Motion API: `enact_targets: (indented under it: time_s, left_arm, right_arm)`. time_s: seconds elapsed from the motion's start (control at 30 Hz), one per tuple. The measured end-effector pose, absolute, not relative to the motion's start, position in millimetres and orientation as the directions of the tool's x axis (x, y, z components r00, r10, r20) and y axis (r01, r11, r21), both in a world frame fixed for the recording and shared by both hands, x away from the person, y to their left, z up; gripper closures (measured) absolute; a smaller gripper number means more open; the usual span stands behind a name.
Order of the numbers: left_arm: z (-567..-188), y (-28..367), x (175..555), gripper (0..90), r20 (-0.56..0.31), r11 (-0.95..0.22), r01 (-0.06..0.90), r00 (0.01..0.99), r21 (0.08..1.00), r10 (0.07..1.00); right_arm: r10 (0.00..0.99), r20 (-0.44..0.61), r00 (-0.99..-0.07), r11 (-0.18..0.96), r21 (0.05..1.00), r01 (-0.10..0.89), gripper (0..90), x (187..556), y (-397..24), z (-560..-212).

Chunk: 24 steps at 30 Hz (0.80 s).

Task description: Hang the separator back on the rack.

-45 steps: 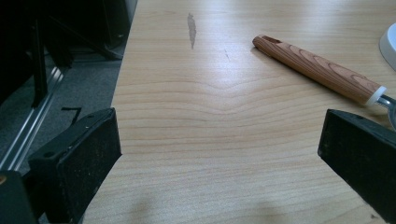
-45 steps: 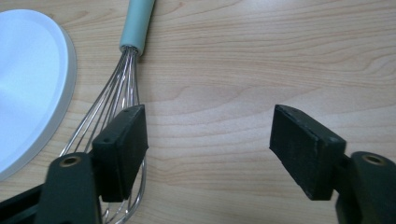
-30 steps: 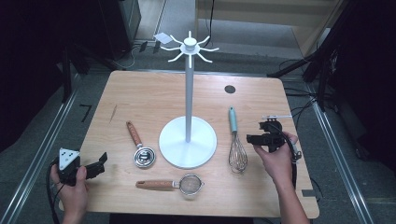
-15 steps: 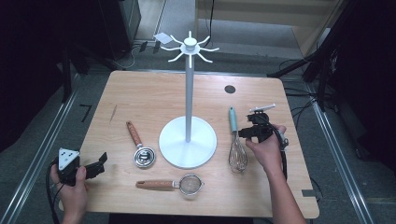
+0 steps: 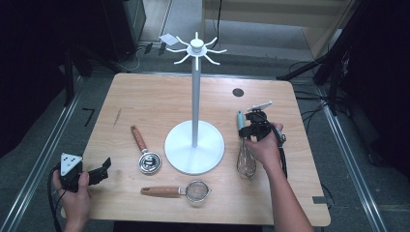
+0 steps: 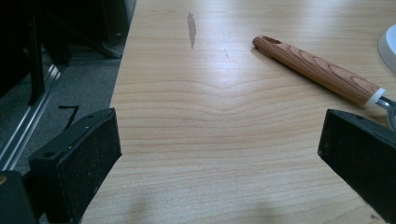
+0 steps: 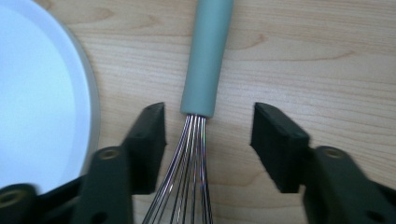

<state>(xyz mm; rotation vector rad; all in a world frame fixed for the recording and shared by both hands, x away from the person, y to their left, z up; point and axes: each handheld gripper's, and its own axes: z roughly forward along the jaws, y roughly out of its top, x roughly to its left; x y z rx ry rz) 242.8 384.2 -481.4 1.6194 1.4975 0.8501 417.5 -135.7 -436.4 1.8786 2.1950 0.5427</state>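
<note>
Your right gripper (image 7: 208,128), closing but not yet touching, straddles the teal-handled wire whisk (image 7: 204,60) beside the white stand's base (image 7: 37,93) to grab its neck; your left gripper (image 6: 219,154) idles open.

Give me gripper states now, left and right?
Left gripper: open, nothing between the jaws, above bare table.
Right gripper: open, jaws just been closing, straddling the whisk where handle meets wires, pads not touching.
</note>
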Motion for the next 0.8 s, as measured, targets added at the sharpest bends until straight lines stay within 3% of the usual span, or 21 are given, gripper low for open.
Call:
enact_targets:
  time_s: [0.23, 0.8]
  left_arm:
    - [-481, 385, 243, 0.0, -0.027, -0.021, 0.497, 0.088, 0.868, 0.996]
    - [-481, 385, 243, 0.0, -0.027, -0.021, 0.501, 0.089, 0.865, 0.996]
  right_arm:
    - [0.98, 0.128, -0.153, 0.096, 0.372, 0.923, 66.2, 428, -132, -440]
    - [0.993, 0.096, -0.071, 0.041, 0.289, 0.957, 65.7, 447, -123, -459]
